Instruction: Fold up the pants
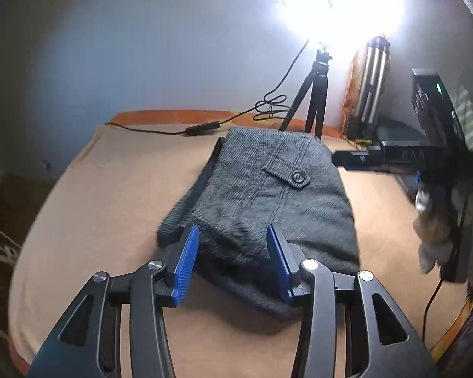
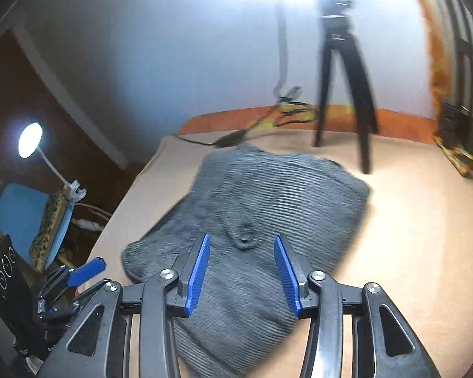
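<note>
Left gripper (image 1: 232,234) first: my two blue pads stand apart above the near edge of the pants (image 1: 261,195), with nothing pinched between them and the cloth lying loose below. My right gripper (image 2: 242,245) is the same, pads spread, hovering over the pants (image 2: 252,208) without pressing on them; its view is smeared with blur. From the left wrist view that right gripper (image 1: 350,157) shows just beside the far right corner of the pants, with my gloved hand (image 1: 431,230) behind it.

Those pants are dark grey and ribbed, folded into a compact stack in the middle of the bed (image 1: 94,208), which is covered in a peach sheet. On top of the stack a pocket flap with a round button (image 1: 297,176) faces up, and a seam runs down beside it.

Beyond the pants, near their far edge, a small black tripod (image 1: 312,94) stands on the bed under a very bright light (image 1: 337,3). A black cable (image 1: 161,129) with an inline switch trails from the tripod across the far edge of the bed. Left of the pants, off the bed, a white desk lamp (image 2: 30,140) glows.
</note>
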`<state>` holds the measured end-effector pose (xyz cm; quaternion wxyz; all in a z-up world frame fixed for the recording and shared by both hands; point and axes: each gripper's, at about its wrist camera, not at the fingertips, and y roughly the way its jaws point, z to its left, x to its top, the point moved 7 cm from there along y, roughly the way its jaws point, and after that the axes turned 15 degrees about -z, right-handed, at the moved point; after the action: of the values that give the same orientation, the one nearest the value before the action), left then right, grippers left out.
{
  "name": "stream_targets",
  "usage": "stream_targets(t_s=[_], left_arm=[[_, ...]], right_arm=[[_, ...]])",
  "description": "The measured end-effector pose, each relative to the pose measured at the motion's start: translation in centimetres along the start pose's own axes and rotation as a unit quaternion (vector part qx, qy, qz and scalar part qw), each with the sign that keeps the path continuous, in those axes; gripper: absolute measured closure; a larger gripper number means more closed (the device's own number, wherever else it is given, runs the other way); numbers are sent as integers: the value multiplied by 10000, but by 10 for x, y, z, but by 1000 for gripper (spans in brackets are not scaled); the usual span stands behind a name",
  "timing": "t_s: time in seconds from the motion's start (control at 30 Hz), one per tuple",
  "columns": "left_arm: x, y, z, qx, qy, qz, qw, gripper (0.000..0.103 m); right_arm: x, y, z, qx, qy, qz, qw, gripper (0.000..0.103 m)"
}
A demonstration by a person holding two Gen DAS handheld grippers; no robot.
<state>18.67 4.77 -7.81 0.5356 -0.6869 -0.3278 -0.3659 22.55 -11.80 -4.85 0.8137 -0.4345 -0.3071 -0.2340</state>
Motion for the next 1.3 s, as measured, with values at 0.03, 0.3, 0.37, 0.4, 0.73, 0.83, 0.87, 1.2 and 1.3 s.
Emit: stream_targets(t_s=[0.03, 0.3, 0.37, 0.4, 0.73, 0.83, 0.87, 1.2, 1.3], left_arm=[[0, 2, -2, 15, -36, 9, 10000, 59], [-15, 35, -2, 604, 576, 258, 9962, 59], [-21, 42, 3, 695, 620, 359, 9950, 59], [-24, 46, 6, 748, 666, 420, 9941, 59], [-40, 60, 34, 724, 319, 638, 9948, 43], [-40, 56, 34, 671, 274, 613, 9955, 43], [-39, 54, 34, 658, 258, 589, 9958, 43], [-33, 26, 52, 367, -1177, 523, 9910, 39], [-39, 35, 54, 348, -1401, 676, 9872, 39]], right_arm=[[1, -2, -6, -31, 64, -19, 10000, 57], [3, -9, -45, -316, 231, -94, 9992, 57], [4, -4, -52, -337, 286, -59, 9990, 56], [4, 0, -55, -339, 341, -20, 9988, 56], [0, 31, -71, -250, 632, 268, 9973, 56], [0, 38, -74, -259, 692, 247, 9970, 38], [-1, 40, -74, -259, 701, 252, 9969, 38], [-4, 38, -81, -103, 972, 231, 9949, 34], [-7, 37, -89, -9, 1225, 226, 9922, 34]])
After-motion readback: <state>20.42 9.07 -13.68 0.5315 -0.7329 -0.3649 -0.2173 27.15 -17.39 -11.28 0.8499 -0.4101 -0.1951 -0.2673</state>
